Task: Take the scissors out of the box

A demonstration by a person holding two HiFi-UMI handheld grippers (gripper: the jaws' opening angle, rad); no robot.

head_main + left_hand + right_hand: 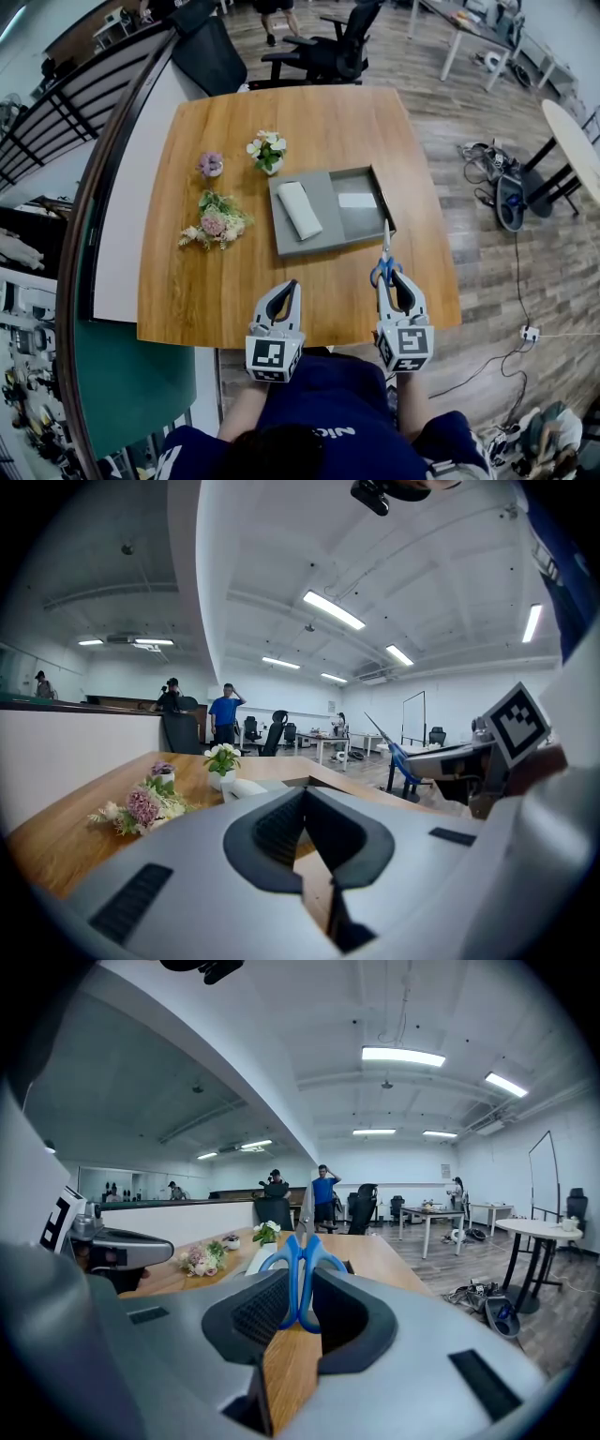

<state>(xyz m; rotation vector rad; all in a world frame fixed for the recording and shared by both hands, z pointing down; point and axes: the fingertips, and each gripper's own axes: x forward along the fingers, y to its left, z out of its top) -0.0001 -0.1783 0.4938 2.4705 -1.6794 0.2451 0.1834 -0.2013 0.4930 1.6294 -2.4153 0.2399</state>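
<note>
A wooden tabletop [309, 122] carries a small pot of purple flowers [210, 165] and, just beside it on the right, a pot of white flowers [267, 151]. A loose bouquet [216, 223] lies flat below them, with a white folded cloth [300, 209] to its right. A black office chair [328, 47] stands at the tabletop's far edge. On the plank floor [441, 122] to the right lie tangled cables and a dark bag [506, 192], beside a round white table [574, 141]. In the left gripper view, a person in a blue shirt [225, 714] stands far back in the room.

On the table [328, 122], flowers [216, 225] lie left of the box [328, 202] (scissors [384, 269] before its right end).
</note>
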